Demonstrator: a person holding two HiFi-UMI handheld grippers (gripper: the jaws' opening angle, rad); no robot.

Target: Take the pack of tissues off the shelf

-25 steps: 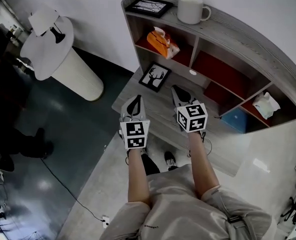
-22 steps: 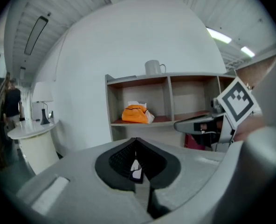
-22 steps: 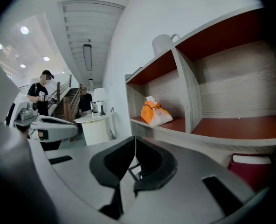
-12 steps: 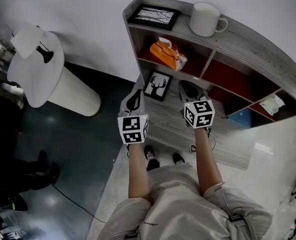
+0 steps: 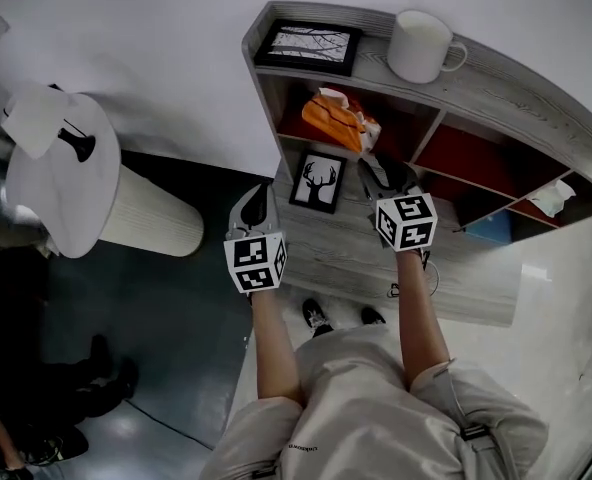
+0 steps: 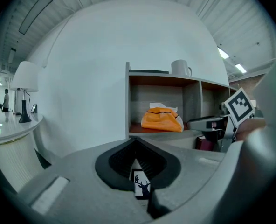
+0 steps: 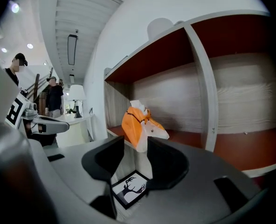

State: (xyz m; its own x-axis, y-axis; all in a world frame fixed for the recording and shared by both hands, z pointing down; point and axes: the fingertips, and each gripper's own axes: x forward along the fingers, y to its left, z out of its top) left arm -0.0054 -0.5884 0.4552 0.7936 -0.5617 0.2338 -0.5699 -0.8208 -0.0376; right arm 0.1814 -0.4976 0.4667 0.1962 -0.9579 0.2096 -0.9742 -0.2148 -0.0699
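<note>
Task item: the pack of tissues (image 5: 344, 120) is orange with a white end. It lies on the red-brown floor of the upper left compartment of the shelf (image 5: 516, 88), close to that compartment's front edge.
Right gripper: the right gripper (image 5: 386, 171) is held in front of the same compartment and is pointed at the pack. Its jaws have just been opening and are spread; nothing is held between them.
Pack relative to right gripper: in the right gripper view the pack (image 7: 138, 125) is seen just beyond the gap of the right gripper (image 7: 135, 146), near the tips. No contact is seen.
Left gripper: the left gripper (image 5: 257, 203) is held at the left edge of the lower board (image 5: 356, 258), well apart from the pack. Its jaws are pressed together with nothing gripped.
Pack relative to left gripper: in the left gripper view the pack (image 6: 162, 119) is seen above and to the right of the left gripper (image 6: 136, 143).
Shelf top: a white mug (image 5: 423, 45) and a framed picture (image 5: 307, 46) are carried near the left end.
Lower board: a deer picture (image 5: 319, 181) is stood at the back, below the pack's compartment.
Right compartment: a crumpled white tissue (image 5: 554, 198) is seen.
Room: a white wall is behind the shelf. A round white table (image 5: 66, 198) with a lamp (image 5: 41, 128) is placed left of the shelf on a dark floor.
</note>
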